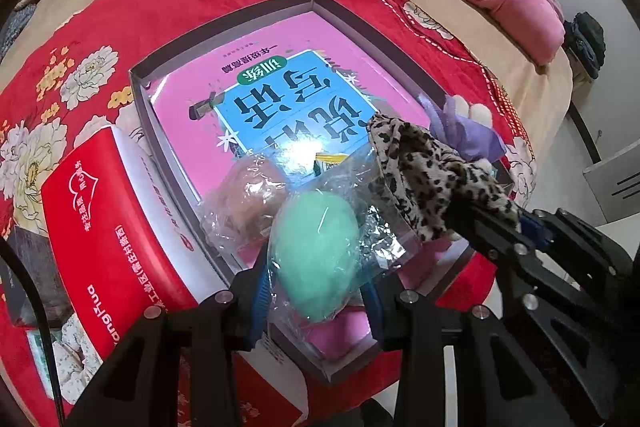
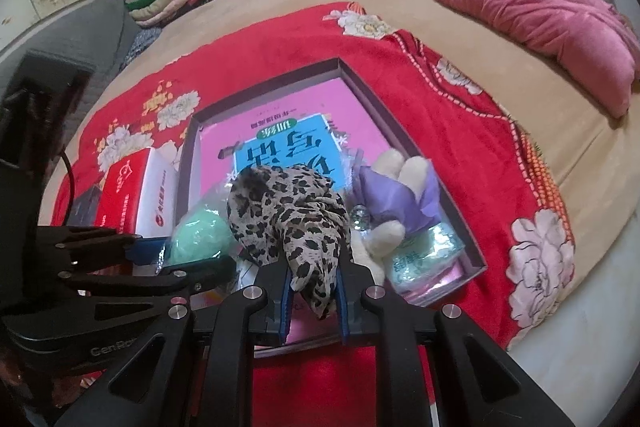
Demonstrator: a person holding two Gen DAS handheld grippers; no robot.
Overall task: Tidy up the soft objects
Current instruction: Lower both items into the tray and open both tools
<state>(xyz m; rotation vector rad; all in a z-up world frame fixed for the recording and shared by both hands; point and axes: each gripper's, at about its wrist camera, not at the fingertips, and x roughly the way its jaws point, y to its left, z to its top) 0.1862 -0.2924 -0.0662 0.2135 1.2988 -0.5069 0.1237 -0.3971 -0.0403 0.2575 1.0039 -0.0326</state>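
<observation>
Left gripper (image 1: 316, 291): blue pads clamped on a green sponge (image 1: 316, 259) in a clear bag (image 1: 240, 223); a beige sponge (image 1: 250, 195) sits in the same bag, beyond the green one. Jaws partly apart, set by the sponge's width. Gripper points steeply down over the near end of the box (image 1: 224, 39); bag hangs over the box floor, whether it touches, can't tell.

Right gripper (image 2: 314, 301): pads nearly together, pinching a leopard cloth (image 2: 288, 219) at its narrow end. The cloth bunches up ahead of the fingers, over the box (image 2: 264, 87) interior. Gripper tilted down, beside the left one, close on its right; in the left wrist view it comes in from the right with the cloth (image 1: 424, 179) held up.

Plush toy (image 2: 396, 203), cream with purple wrap, lies in the box's right near corner, just beside the cloth. Pink book (image 2: 280, 131) covers the box floor. Red carton (image 1: 108, 227) touches the box's left wall. All on a red floral blanket (image 2: 256, 55) on the bed.
</observation>
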